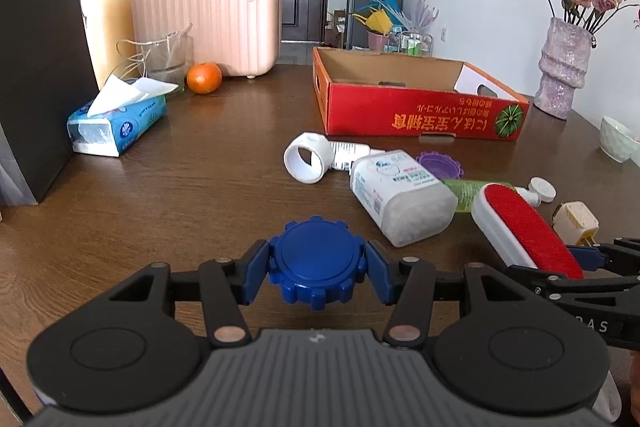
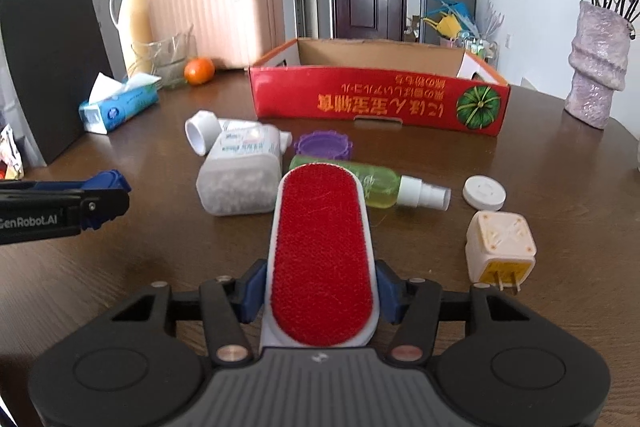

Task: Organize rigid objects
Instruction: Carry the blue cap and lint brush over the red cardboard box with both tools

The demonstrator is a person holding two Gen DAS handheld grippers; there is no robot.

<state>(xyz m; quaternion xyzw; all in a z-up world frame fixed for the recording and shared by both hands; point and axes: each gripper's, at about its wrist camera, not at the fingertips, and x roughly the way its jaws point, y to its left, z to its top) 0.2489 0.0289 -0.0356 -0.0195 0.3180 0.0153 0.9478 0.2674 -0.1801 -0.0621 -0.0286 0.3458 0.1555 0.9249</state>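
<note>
My left gripper [image 1: 316,265] is shut on a blue gear-edged lid [image 1: 316,251], held just above the brown table [image 1: 200,195]. My right gripper [image 2: 322,287] is shut on a white lint brush with a red pad [image 2: 322,227], its blue pads pressing both sides of the brush's near end. The brush points toward the red cardboard box [image 2: 376,99], which stands open. Between the grippers and the box lie a white bottle [image 2: 240,179], a white ring [image 1: 306,158], a purple lid [image 2: 322,145], a green spray bottle [image 2: 380,183], a white round cap [image 2: 484,193] and a cream plug adapter [image 2: 500,243].
At the left stand a black paper bag [image 1: 36,67], a tissue pack [image 1: 116,123], a glass jug [image 1: 164,59], an orange [image 1: 204,78], a thermos [image 1: 110,19] and a pink case [image 1: 208,15]. A vase of dried roses [image 2: 598,67] and a pale bowl [image 1: 618,143] are at the right.
</note>
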